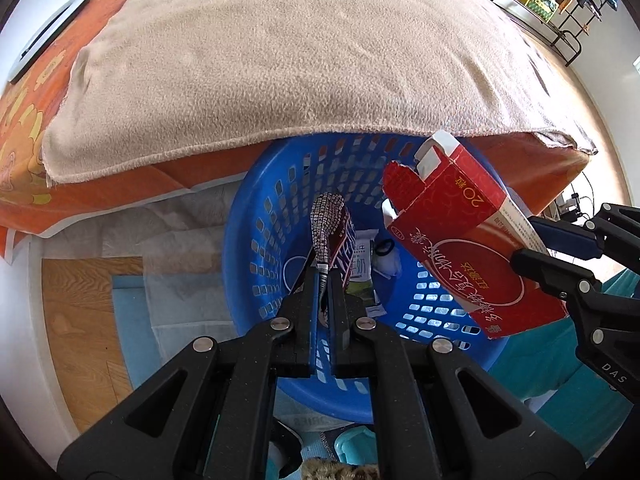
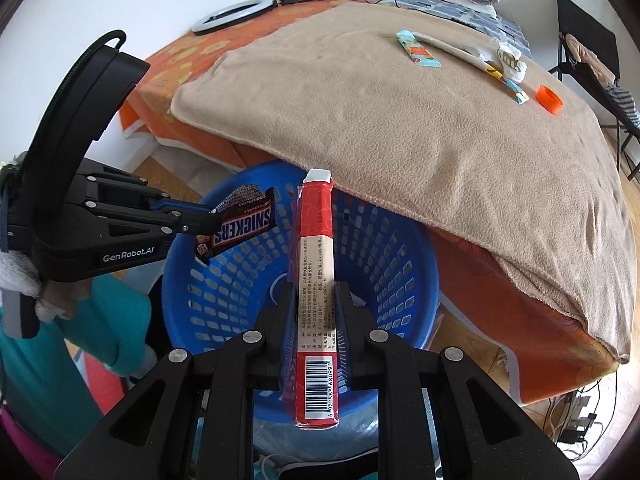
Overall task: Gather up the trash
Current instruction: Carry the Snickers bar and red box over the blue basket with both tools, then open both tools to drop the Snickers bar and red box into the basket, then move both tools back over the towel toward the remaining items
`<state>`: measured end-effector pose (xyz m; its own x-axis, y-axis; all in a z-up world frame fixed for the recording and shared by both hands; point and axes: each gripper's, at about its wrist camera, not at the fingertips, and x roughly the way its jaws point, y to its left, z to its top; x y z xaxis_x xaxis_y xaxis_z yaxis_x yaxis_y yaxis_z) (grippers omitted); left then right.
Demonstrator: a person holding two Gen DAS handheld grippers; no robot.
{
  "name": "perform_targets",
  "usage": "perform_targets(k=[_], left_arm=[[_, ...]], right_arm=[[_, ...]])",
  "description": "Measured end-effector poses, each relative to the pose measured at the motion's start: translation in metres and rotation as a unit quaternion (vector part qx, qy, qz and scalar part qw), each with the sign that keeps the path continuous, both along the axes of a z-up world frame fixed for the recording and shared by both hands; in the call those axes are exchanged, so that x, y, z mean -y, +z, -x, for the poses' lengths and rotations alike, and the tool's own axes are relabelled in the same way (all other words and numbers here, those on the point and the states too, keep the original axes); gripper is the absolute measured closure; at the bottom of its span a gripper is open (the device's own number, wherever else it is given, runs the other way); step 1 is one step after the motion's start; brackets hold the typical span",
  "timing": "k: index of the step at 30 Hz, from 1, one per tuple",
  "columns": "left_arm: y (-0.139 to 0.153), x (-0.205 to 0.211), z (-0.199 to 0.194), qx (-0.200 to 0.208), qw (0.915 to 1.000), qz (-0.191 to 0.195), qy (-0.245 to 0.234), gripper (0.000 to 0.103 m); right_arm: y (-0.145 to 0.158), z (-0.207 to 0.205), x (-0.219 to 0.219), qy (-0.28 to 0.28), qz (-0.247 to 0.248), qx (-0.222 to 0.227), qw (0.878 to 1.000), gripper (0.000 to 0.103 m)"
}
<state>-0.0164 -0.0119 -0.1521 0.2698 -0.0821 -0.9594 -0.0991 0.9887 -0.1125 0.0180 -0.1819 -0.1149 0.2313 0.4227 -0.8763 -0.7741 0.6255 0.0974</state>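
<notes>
snickers wrapper (image 2: 240, 222) pinched in left gripper (image 1: 323, 276), held over the blue basket (image 1: 280, 208), centre of the left wrist frame. red carton (image 2: 316, 280) clamped edge-on between the right gripper (image 2: 318, 308) fingers, barcode end toward the camera, also above the basket opening. basket sits low centre in both views, partly tucked under the beige blanket (image 1: 300, 52) edge; a milk carton (image 1: 362, 260) and white scraps lie on its floor. more wrappers (image 2: 418, 54) and an orange cap (image 2: 550, 99) lie on the blanket, upper right of the right wrist frame.
</notes>
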Motion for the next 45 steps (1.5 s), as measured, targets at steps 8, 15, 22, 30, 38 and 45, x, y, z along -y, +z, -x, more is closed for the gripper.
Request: perform_targets(k=[8, 15, 22, 30, 38, 45], left_arm=[[-0.011, 0.003, -0.004, -0.012, 0.9999, -0.01, -0.002, 0.101], [-0.008, 0.001, -0.008, -0.007, 0.9998, -0.014, 0.011, 0.101], [-0.001, -0.008, -0.008, 0.005, 0.9994, -0.018, 0.029, 0.061], [0.011, -0.008, -0.009, 0.022, 0.999, -0.022, 0.033, 0.061], [0.026, -0.004, -0.012, 0.046, 0.998, -0.035, 0.027, 0.061], [0.043, 0.0, -0.017, 0.068, 0.9963, -0.045, 0.026, 0.06]], right_arm=[[-0.015, -0.005, -0.008, 0.003, 0.027, -0.005, 1.0, 0.086], [-0.019, -0.007, -0.014, -0.004, 0.034, 0.001, 0.999, 0.085], [-0.015, -0.014, -0.012, -0.024, 0.036, 0.002, 0.999, 0.062], [-0.004, -0.019, -0.003, -0.044, 0.013, 0.011, 0.999, 0.06], [0.001, -0.024, 0.005, -0.057, 0.004, 0.015, 0.998, 0.06], [0.011, -0.032, 0.009, -0.073, -0.009, 0.028, 0.997, 0.049]])
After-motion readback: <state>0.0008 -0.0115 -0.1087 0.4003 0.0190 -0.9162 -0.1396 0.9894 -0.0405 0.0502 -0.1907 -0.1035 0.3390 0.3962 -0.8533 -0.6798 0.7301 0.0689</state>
